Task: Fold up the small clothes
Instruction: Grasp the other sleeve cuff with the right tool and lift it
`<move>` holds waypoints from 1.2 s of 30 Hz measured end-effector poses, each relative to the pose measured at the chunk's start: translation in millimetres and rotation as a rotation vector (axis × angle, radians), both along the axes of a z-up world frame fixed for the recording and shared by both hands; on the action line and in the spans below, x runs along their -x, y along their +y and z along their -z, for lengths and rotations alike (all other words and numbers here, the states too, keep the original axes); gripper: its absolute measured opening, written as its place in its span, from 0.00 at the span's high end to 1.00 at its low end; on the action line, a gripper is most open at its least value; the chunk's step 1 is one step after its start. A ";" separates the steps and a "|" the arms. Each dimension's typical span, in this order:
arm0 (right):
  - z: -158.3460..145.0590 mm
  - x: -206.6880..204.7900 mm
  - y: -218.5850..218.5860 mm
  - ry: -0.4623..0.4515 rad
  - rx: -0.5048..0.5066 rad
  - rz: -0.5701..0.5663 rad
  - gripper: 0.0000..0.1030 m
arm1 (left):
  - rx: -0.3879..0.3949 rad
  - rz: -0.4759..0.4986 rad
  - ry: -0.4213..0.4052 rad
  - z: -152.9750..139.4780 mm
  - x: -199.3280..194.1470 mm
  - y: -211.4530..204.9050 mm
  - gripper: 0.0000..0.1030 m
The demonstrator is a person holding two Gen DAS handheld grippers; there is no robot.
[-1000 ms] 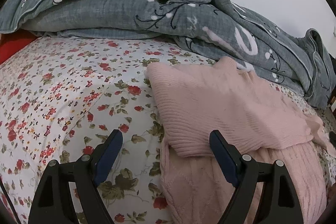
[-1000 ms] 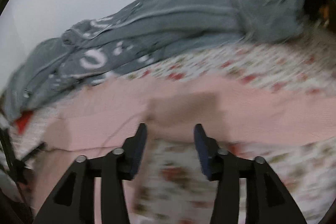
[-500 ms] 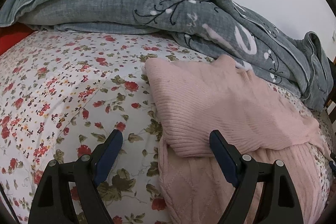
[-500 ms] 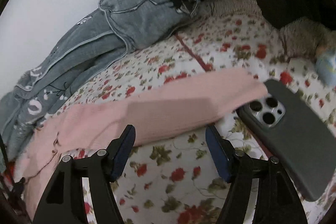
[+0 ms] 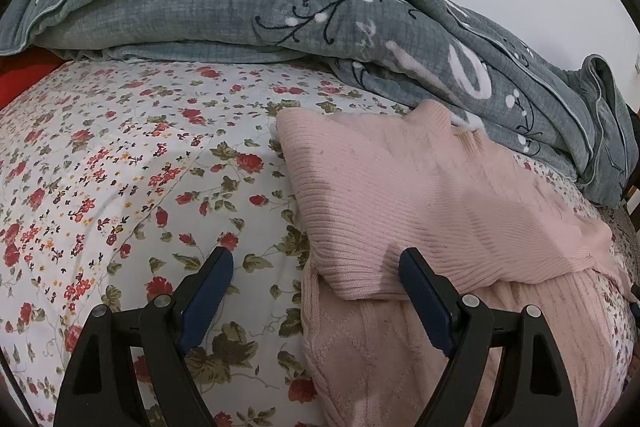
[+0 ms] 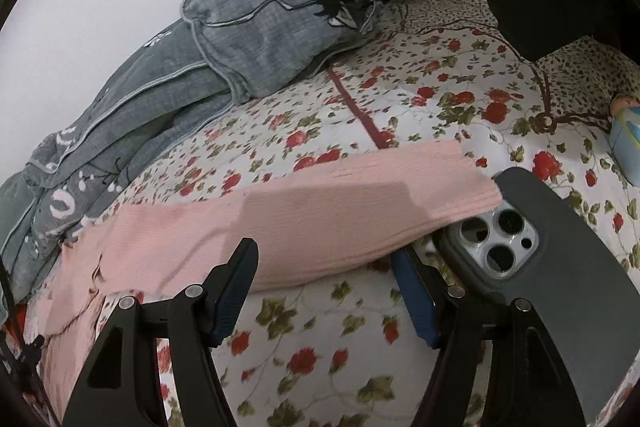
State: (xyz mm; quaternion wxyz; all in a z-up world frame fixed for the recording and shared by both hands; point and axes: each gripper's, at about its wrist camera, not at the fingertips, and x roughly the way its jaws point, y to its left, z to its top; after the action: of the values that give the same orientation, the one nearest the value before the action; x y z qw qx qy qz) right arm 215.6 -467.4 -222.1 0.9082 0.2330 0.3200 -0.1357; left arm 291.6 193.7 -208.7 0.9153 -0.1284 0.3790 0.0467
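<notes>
Pink sweater (image 6: 320, 223) sleeve apparently lies just beyond right hand-held gripper (image 6: 326, 259).

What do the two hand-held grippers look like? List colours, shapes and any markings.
The left hand-held gripper and the right hand-held gripper look alike: each has two black plastic fingers with triangular cut-outs, round silver pivot pins, and long dark blue ridged pads on the inner faces. No cables, labels or markings show. No sleeve or hand is in view.

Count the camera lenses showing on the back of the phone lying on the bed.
3, clustered at the top corner of the phone, in the right wrist view: two side by side nearest the pink sleeve, one below them. The sleeve's end may hide part of the phone's corner.
</notes>
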 end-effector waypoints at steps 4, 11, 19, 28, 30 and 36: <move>0.4 -4.1 4.4 0.014 0.048 0.016 0.36 | -0.001 0.000 0.000 -0.1 0.0 0.2 0.18; 1.0 -3.0 2.0 0.018 0.078 0.079 0.74 | 0.001 0.000 -0.001 -0.4 0.0 -0.1 0.17; -4.8 -12.2 2.7 0.031 0.120 0.093 0.80 | -0.001 0.004 -0.013 -1.3 1.9 -1.1 0.19; -24.1 -12.0 18.1 -0.037 0.242 0.122 0.93 | 0.007 0.004 -0.014 -0.8 2.7 -2.0 0.17; -32.9 -12.3 24.9 -0.066 0.283 0.136 0.93 | 0.008 0.003 -0.014 -0.9 2.8 -2.2 0.17; -57.9 -11.1 50.5 -0.138 0.356 0.170 0.94 | 0.012 0.003 -0.012 -0.5 3.2 -1.9 0.17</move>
State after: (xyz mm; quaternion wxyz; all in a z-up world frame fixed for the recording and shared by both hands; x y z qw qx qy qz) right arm 226.7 -416.9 -164.2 0.9402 0.1036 0.2069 -0.2499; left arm 288.4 191.8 -208.2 0.9168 -0.1335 0.3739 0.0422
